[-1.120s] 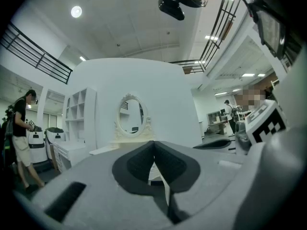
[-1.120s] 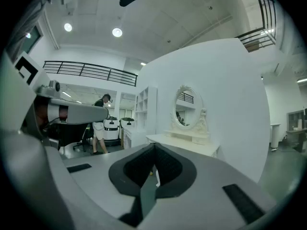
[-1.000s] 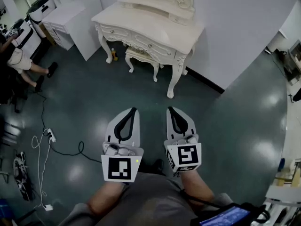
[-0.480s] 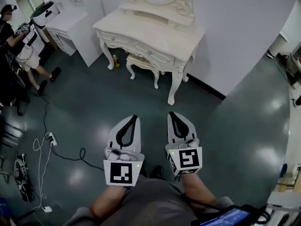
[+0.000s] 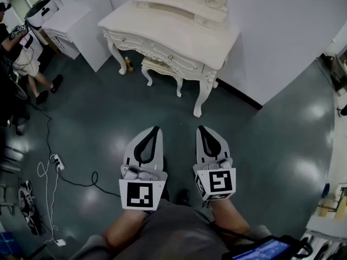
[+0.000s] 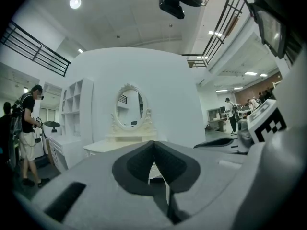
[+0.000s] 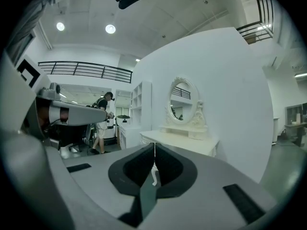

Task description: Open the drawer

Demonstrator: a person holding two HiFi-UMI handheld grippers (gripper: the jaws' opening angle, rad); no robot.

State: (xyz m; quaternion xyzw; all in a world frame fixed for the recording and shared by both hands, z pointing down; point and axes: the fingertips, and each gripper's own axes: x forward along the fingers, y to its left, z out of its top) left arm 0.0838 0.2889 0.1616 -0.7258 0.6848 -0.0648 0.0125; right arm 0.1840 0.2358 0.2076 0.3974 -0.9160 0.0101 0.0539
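Ahead of me, across the dark floor (image 5: 108, 118), stands the cream dressing table (image 5: 173, 20). The drawer (image 5: 160, 50) sits in its front, just under the top. From the head view it looks tiny, so I may be misjudging where it ends. My left gripper (image 5: 155, 129) and right gripper (image 5: 201, 128) are side by side, both pointing toward it and well apart from it. Both pairs of fingers are pressed together, with nothing between them.
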